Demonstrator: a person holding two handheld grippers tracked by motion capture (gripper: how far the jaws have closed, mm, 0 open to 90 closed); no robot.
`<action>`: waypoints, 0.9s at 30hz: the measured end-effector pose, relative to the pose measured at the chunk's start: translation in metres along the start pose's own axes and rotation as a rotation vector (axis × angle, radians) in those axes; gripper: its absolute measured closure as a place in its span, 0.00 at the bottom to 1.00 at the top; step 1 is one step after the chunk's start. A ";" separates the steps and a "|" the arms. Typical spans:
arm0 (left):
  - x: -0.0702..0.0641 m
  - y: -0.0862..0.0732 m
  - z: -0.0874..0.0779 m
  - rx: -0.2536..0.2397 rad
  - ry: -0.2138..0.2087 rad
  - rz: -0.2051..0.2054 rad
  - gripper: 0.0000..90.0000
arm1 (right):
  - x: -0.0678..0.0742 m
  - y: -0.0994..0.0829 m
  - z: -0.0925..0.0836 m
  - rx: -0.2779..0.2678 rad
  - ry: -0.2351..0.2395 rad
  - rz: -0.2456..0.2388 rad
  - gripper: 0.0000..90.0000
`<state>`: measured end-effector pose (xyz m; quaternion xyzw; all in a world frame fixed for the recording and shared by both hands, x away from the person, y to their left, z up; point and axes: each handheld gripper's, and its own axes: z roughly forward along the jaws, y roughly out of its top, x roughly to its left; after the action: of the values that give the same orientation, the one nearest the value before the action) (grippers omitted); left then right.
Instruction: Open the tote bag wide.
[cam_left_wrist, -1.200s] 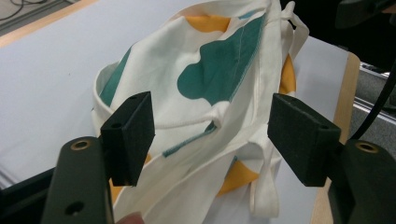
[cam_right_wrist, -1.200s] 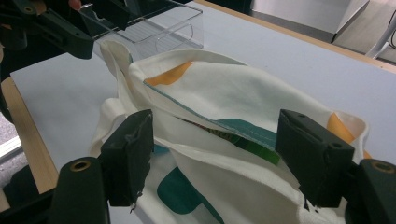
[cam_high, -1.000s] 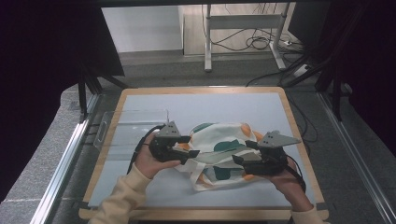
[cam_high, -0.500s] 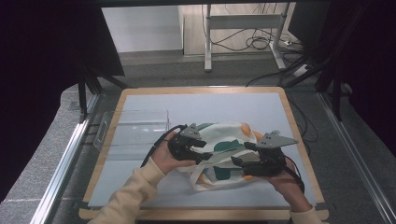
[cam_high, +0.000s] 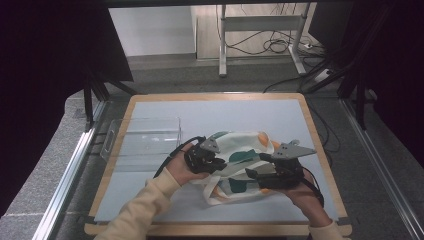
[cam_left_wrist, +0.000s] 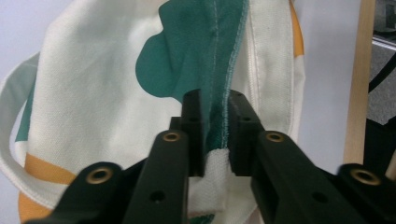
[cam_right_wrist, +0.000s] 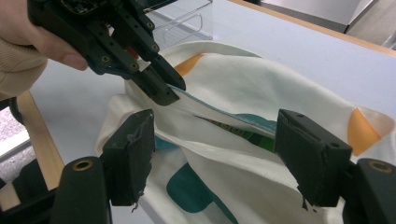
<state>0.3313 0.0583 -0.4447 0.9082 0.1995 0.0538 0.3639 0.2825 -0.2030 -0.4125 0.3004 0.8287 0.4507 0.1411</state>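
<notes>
left fingers (cam_left_wrist: 194, 135) just closing on bag (cam_left_wrist: 93, 93) hem, right gripper (cam_right_wrist: 215, 158) straddling cloth

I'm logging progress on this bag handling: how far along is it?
Done: the left claw has just been closing and now pinches the green-lined edge of the cloth bag. In hand: the right claw stands open with the bag's white cloth between its jaws, not pressing it. Left: the bag lies crumpled on the table, the clear tray empty beside it.
</notes>
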 end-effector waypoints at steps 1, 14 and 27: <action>0.000 0.000 0.000 0.000 0.000 0.000 0.91 | 0.000 0.000 0.000 0.000 0.000 0.000 0.33; 0.000 0.001 0.000 -0.001 0.002 -0.013 0.92 | 0.017 0.007 0.029 0.092 0.100 -0.068 0.35; 0.002 0.001 -0.001 -0.002 -0.001 -0.021 0.92 | 0.024 0.005 0.064 0.208 0.085 -0.170 0.41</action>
<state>0.3330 0.0589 -0.4437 0.9058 0.2085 0.0497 0.3656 0.2978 -0.1436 -0.4429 0.2226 0.8986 0.3612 0.1116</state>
